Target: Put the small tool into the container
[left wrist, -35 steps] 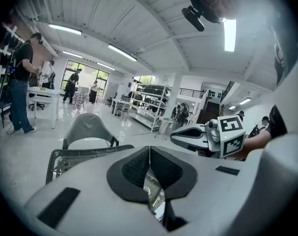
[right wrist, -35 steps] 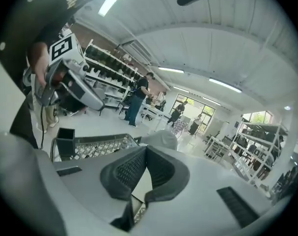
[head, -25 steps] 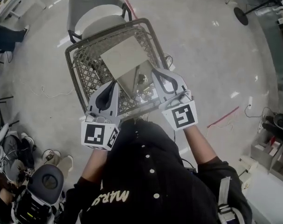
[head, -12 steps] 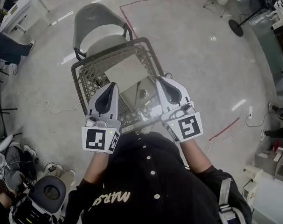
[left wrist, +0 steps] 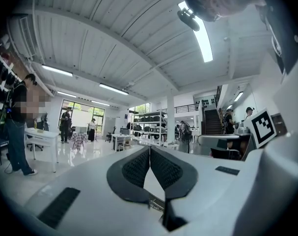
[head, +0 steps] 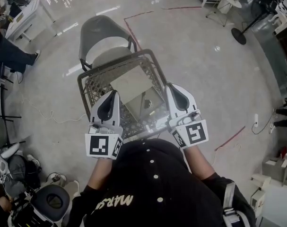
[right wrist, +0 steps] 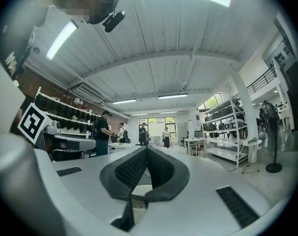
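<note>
1. A grey chair point(head: 101, 30) is seen on the floor beyond both grippers, just behind the basket.
2. A wire basket point(head: 93, 86) is set directly ahead of the grippers and below them, its near rim under their bodies.
3. A tan board point(head: 131, 82) is laid inside the basket, ahead of the jaw tips and between the two grippers.
4. The left gripper point(head: 116, 93) and the right gripper point(head: 170, 85) are held side by side over the near rim. Each has its jaws pressed together on nothing. They are aimed out over the hall, not down, so reaching is judged not begun.
5. A shiny metal box point(head: 150, 109), probably the container, is lodged between the grippers. A small dark item point(head: 147, 103) is seen on it; whether this is the small tool cannot be told.
</note>
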`<state>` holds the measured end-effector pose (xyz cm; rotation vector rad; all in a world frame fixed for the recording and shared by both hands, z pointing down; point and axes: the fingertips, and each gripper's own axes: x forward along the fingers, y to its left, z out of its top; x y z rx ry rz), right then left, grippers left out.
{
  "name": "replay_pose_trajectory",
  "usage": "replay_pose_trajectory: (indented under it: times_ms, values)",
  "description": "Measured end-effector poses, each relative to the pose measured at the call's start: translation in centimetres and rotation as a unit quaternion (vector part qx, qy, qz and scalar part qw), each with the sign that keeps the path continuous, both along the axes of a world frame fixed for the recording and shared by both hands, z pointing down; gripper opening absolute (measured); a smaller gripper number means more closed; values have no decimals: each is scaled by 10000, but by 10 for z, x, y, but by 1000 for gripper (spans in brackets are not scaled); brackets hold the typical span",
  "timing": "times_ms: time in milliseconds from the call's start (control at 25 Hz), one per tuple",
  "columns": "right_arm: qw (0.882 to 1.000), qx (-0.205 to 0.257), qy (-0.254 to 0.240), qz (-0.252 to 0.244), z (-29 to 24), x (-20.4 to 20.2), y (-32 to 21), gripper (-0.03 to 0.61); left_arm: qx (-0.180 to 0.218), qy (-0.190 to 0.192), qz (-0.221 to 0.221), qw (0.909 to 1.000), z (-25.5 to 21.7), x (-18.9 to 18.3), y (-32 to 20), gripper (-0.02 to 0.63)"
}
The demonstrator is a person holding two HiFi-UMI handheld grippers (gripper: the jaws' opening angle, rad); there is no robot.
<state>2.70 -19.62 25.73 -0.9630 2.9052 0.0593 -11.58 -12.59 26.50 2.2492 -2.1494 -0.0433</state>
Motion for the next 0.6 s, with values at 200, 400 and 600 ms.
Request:
replay_pose_trajectory:
  times_ms: [200, 400, 600]
  values:
    - [9998, -33, -11, 209, -1, 18, -4, 12, -26, -15, -150, 9999, 0, -11, 8, 28]
    - [9993, -52, -26, 366, 0, 29, -7, 12, -55, -40, -277, 9996, 4, -20, 13, 28]
    - [9990, -87, -13, 432, 1, 35, -9, 12, -72, -21, -370, 9993, 6, -28, 15, 28]
